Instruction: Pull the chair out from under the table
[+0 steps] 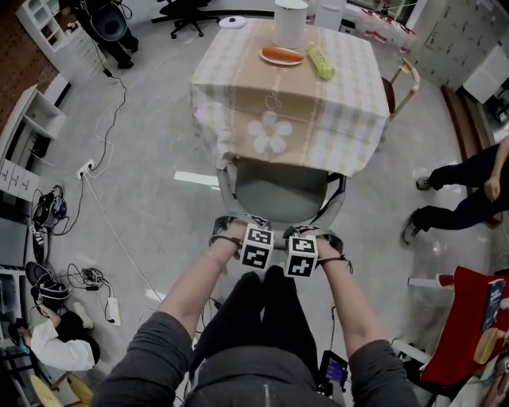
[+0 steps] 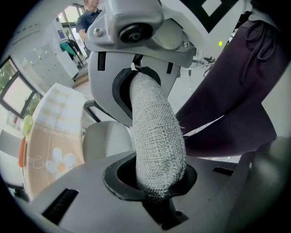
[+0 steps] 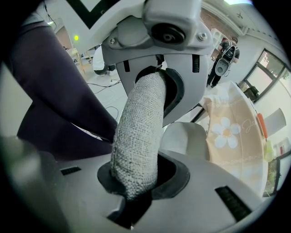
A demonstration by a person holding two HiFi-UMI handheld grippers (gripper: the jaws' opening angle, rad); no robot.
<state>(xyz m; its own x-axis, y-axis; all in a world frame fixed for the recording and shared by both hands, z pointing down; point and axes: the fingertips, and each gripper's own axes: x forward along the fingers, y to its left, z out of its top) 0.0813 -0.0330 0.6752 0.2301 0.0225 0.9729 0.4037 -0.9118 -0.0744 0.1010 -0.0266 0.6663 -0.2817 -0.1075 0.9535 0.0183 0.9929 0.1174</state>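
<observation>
1. Grey floor (image 1: 159, 207) strewn with cables (image 1: 99, 151) surrounds a square surface (image 1: 231, 71) draped in a chequered cloth (image 1: 318, 119), a white flower printed on its near flap.
2. On the far half of that surface stand a white cylinder (image 1: 289, 22), a plate (image 1: 281, 57) carrying something orange, and a yellow-green packet (image 1: 321, 61) just beside the plate.
3. You stand at the near side, both forearms reaching down to the chair (image 1: 278, 191). Its pale seat lies partly beneath the overhanging cloth, while its back faces you, clear of the surface.
4. Your left gripper (image 1: 238, 232) points steeply down onto the left half of the chair's woven top rail (image 2: 157, 136). In the left gripper view its jaws are clamped across that grey rail, one above it and one below.
5. Your right gripper (image 1: 316, 237) takes the right half of the same rail in the same way. In the right gripper view its jaws are closed on the weave, with the seat and the flowered cloth beyond.
6. Both grippers sit side by side, nearly touching, above your dark trousers (image 1: 262, 318).
7. At the surface's right side stands a second chair (image 1: 404, 83), and a person (image 1: 461, 191) in dark clothes strides across the floor at the right edge of the head view.
</observation>
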